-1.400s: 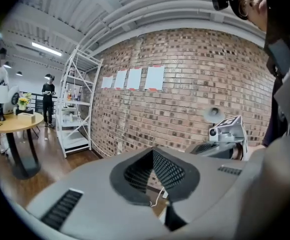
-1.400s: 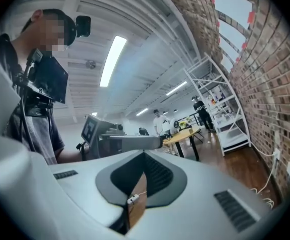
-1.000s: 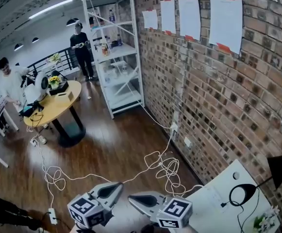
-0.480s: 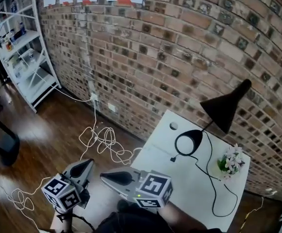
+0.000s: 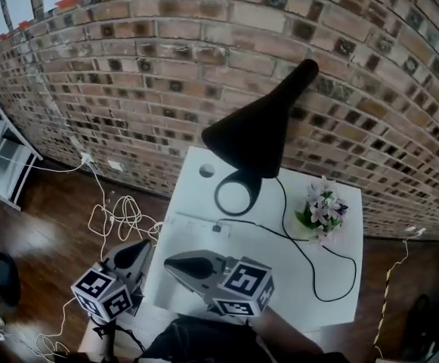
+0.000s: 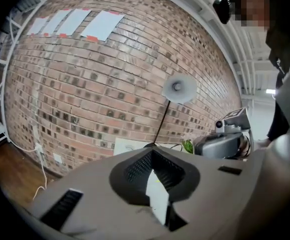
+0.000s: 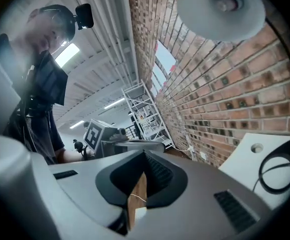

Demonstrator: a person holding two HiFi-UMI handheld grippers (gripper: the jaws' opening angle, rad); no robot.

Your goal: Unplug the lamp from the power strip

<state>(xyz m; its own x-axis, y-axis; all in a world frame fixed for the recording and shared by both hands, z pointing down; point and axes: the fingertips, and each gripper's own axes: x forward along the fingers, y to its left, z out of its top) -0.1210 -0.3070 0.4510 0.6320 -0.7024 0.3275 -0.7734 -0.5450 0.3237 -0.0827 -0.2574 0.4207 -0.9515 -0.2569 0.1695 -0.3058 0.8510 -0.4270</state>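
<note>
Sitting in the flat white power strip (image 5: 195,221) near the front-left of the white square table (image 5: 291,297), the small black plug (image 5: 219,229) isn't pulled yet. Its thin black cord (image 5: 313,267) loops over the tabletop & back to the ring base of the black cone-shade lamp (image 5: 253,131) by the wall.

Big change vs a sec ago: the view then faced the open room w/ metal shelving & a round wooden table, the lamp table only in the far right corner. Half a sec ago it sat right of centre. Now it's dead ahead, w/ the strip just beyond the tips.

Left gripper (image 5: 138,251) & right gripper (image 5: 175,263) have swung round w/ the view. Both have jaws pressed together w/ nothing between them, same as before. Right tip is over the table's near-left edge, near the plug but not touching. Left tip looks just off the edge.

So the approach looks mostly done; next, prob. open one gripper to take the plug while the other steadies the strip.

Further out: pink-white flower bunch (image 5: 321,210) right of the lamp base, red brick wall (image 5: 128,74), white cables tangled on the floor (image 5: 121,218).
</note>
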